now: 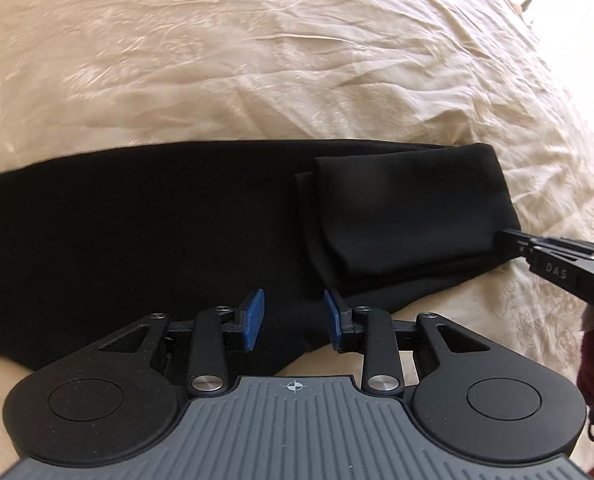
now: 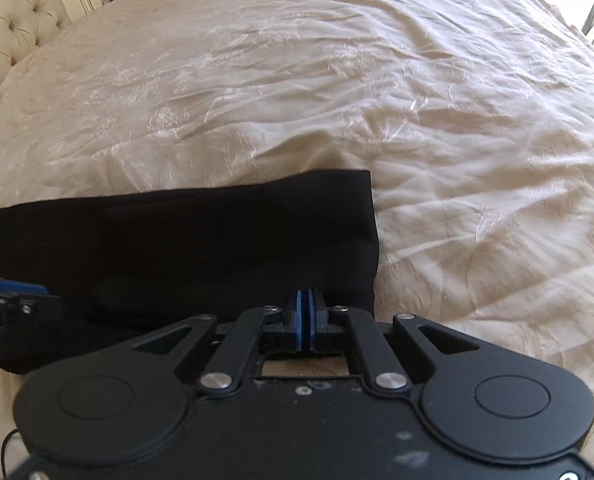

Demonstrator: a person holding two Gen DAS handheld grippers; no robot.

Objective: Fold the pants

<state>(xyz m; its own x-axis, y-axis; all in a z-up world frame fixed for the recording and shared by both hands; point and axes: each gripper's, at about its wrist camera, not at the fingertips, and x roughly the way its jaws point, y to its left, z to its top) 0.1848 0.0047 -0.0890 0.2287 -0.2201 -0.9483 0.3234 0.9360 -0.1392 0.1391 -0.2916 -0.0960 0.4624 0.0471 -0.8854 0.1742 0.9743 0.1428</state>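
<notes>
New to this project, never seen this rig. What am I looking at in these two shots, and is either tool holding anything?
No robot arm here: a person holds a two-finger gripper in each hand, and each one carries a fisheye camera looking along its fingers. One picture is the left camera's view, the other the right's.

Black pants lie on a cream bedspread, one end already folded back over itself. A padded headboard shows at the far left of the right view.

The left gripper hangs over the near edge of the pants with its jaws apart, holding nothing. The right gripper has its jaws together at the near edge of the folded end; whether cloth is pinched between them I cannot tell.
</notes>
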